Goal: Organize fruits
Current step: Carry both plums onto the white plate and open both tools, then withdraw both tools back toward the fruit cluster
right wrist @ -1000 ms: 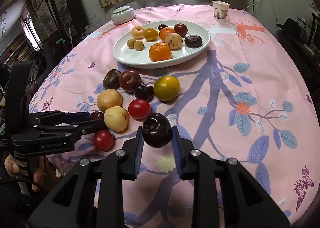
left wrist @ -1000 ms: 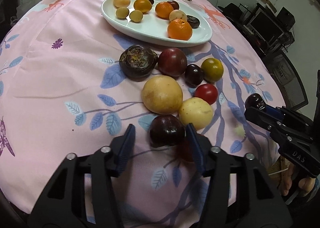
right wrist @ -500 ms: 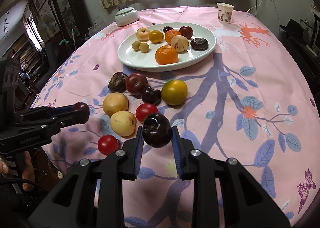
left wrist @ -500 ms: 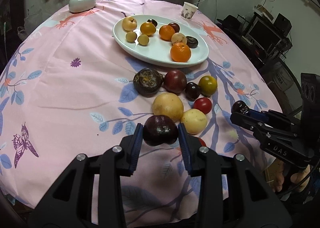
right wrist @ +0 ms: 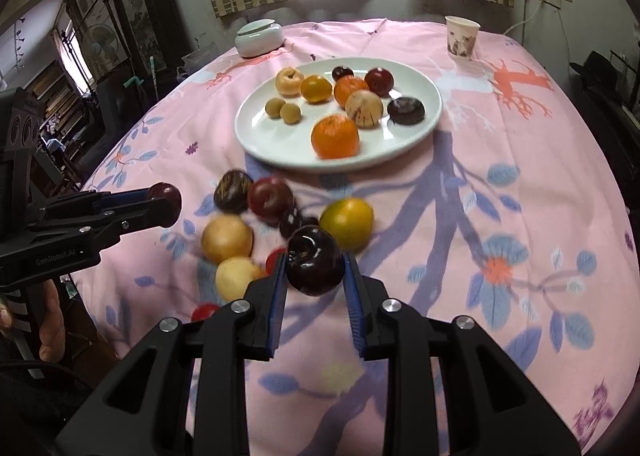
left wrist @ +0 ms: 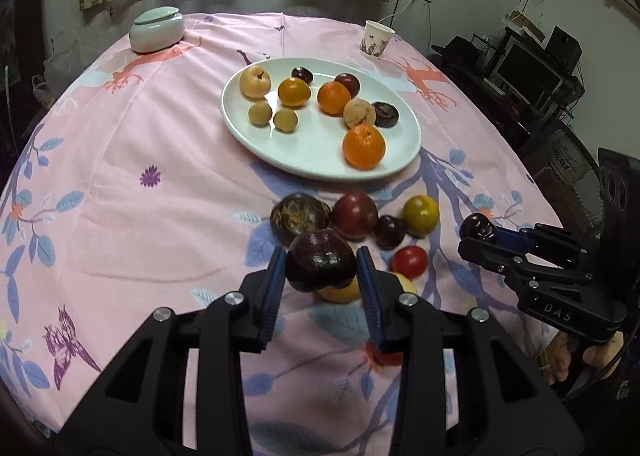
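My left gripper [left wrist: 321,268] is shut on a dark purple fruit [left wrist: 321,261] and holds it above the loose fruits on the pink cloth. My right gripper [right wrist: 315,270] is shut on a dark plum [right wrist: 315,260], also lifted above the cloth. A white oval plate [left wrist: 320,160] with several fruits, among them an orange [left wrist: 363,147], lies farther back; it also shows in the right wrist view [right wrist: 280,140]. Loose fruits lie between grippers and plate: a yellow-green fruit [right wrist: 346,222], a red plum [right wrist: 269,199], a yellow pear [right wrist: 226,238].
A pale lidded jar [left wrist: 157,29] stands at the back left and a paper cup [left wrist: 377,39] at the back right. The round table's edge drops off near both grippers. Dark furniture and monitors stand to the right of the table.
Both grippers have risen and moved toward the plate with their fruits. One second ago the left gripper was open around its fruit on the cloth; it has since shut and lifted it.
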The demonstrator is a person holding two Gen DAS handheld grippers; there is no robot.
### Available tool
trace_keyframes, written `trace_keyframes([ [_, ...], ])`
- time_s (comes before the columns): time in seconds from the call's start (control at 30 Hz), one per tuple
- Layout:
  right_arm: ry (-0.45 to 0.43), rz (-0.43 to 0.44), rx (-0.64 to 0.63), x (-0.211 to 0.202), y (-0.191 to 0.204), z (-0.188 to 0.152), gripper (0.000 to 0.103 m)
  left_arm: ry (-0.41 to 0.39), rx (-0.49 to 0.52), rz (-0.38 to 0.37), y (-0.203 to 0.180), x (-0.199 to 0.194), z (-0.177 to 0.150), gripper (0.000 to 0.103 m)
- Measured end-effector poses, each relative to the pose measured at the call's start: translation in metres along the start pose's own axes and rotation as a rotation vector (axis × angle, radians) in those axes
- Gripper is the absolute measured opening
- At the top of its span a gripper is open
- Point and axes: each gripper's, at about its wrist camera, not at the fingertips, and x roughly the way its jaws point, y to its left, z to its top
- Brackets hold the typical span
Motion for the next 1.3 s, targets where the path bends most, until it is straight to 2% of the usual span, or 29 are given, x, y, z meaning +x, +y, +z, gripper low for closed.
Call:
trace_keyframes([
  [0.23,0.015,-0.074,-0.023,0.040,-0.027,0.074,0.028,-0.010,0.022,0.055,0.001,0.042,0.077,0.037],
  [0.37,0.044,-0.104,0.002,0.069,-0.046,0.099,0.028,0.033,0.009,0.021,-0.002,0.078,0.115,0.037],
  [0.63,0.083,-0.090,0.032,0.098,-0.064,0.116,0.028,0.107,-0.025,0.007,-0.001,0.132,0.143,0.037],
  [0.67,0.084,-0.087,0.028,0.100,-0.064,0.117,0.031,0.111,-0.026,0.009,-0.001,0.136,0.144,0.037],
  [0.7,0.082,-0.087,0.021,0.101,-0.063,0.119,0.048,0.114,-0.027,0.006,-0.001,0.138,0.145,0.037],
  [0.77,0.053,-0.119,0.001,0.099,-0.058,0.122,0.075,0.121,-0.036,0.004,0.000,0.141,0.147,0.037],
  [0.8,0.036,-0.136,-0.013,0.098,-0.056,0.123,0.078,0.126,-0.042,0.001,0.001,0.142,0.149,0.038],
  [0.9,0.002,-0.187,-0.041,0.092,-0.052,0.125,0.080,0.108,-0.061,-0.017,0.004,0.135,0.152,0.051],
  [0.97,-0.007,-0.168,-0.036,0.082,-0.052,0.123,0.080,0.076,-0.054,-0.017,0.003,0.121,0.151,0.059],
  [1.1,-0.016,-0.146,-0.025,0.056,-0.050,0.110,0.081,-0.014,-0.061,-0.037,0.008,0.072,0.141,0.081],
  [1.13,-0.019,-0.127,-0.020,0.046,-0.048,0.103,0.082,-0.051,-0.058,-0.028,0.009,0.057,0.134,0.087],
  [1.2,-0.029,-0.096,-0.005,0.030,-0.044,0.085,0.092,-0.118,-0.040,0.019,0.011,0.029,0.115,0.095],
  [1.3,-0.034,-0.054,0.019,0.012,-0.032,0.058,0.092,-0.186,-0.034,0.089,0.016,-0.003,0.076,0.100],
])
